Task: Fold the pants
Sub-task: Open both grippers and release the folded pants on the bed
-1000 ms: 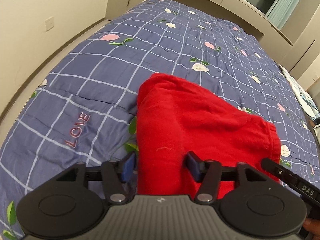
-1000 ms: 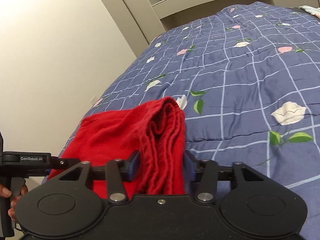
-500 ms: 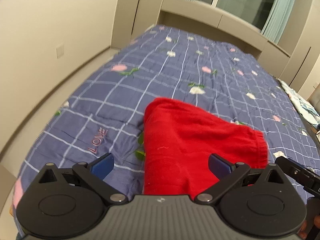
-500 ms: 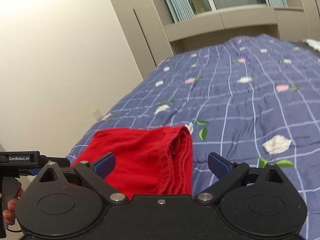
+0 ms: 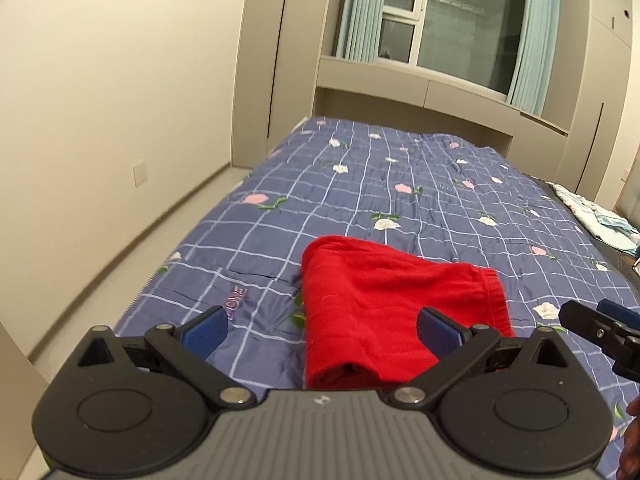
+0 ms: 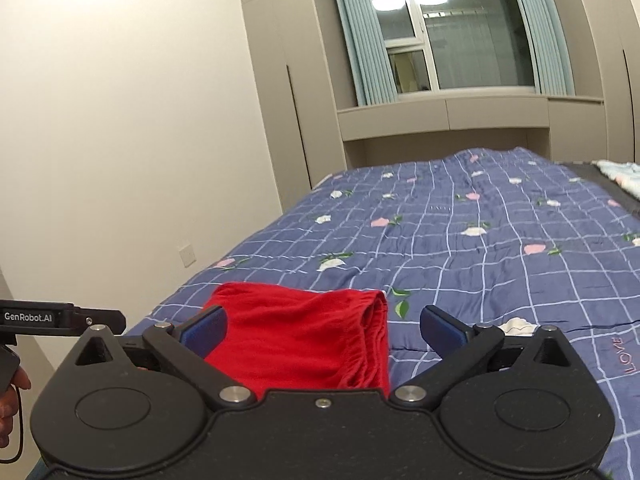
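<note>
Pants (image 5: 384, 304) lay folded into a compact red bundle near the foot of the bed (image 5: 360, 184), on the blue checked quilt. We judged the folding essentially done: layers sat stacked, the gathered waistband edge showing at the right side of the bundle in the right wrist view, and nothing trailed loose.

Our left gripper (image 5: 322, 330) had just been opening and stood spread wide, its pads clear of the cloth. Our right gripper (image 6: 324, 328) had likewise just been opening and was fully spread, holding nothing; the pants merely showed between its fingers from behind.

What remained, at most, was a tidy-up of the bundle.

We could not see its near edge in the right view, since the gripper body cut it off. How many layers it held was hard to tell. A pale cloth (image 5: 608, 220) at the far right edge was too cropped to identify.
</note>
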A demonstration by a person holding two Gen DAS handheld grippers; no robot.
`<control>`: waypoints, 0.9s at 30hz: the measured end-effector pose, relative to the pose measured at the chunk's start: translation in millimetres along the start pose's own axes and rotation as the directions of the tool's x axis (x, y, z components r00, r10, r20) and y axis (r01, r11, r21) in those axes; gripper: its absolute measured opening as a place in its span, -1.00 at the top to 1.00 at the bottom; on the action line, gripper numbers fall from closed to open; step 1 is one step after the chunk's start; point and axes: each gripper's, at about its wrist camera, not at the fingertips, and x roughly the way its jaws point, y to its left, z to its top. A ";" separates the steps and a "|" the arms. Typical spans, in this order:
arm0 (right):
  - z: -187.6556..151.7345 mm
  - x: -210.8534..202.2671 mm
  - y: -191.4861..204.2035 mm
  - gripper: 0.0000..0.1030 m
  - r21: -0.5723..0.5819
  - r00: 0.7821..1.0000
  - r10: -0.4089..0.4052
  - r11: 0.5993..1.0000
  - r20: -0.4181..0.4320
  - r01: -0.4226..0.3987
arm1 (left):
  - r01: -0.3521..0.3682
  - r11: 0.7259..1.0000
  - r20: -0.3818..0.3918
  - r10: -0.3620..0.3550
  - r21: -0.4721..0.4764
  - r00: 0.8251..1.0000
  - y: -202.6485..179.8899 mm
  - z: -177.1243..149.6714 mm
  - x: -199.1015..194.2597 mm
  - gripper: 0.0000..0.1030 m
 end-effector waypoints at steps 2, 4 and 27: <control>-3.7 -11.2 7.3 -0.99 -0.016 1.000 0.002 1.000 0.015 -0.002 | -0.001 1.000 0.015 0.001 0.014 1.000 -1.6 -4.7 -10.1 -0.99; -7.8 -21.4 13.5 -0.99 -0.028 1.000 0.002 1.000 0.025 -0.001 | -0.004 1.000 0.026 0.003 0.028 1.000 -3.5 -10.6 -19.7 -0.99; -59.4 -68.5 28.6 -0.99 -0.097 0.996 -0.084 0.992 0.013 0.085 | -0.016 0.996 -0.028 0.019 0.087 0.999 -8.0 -66.5 -44.2 -0.99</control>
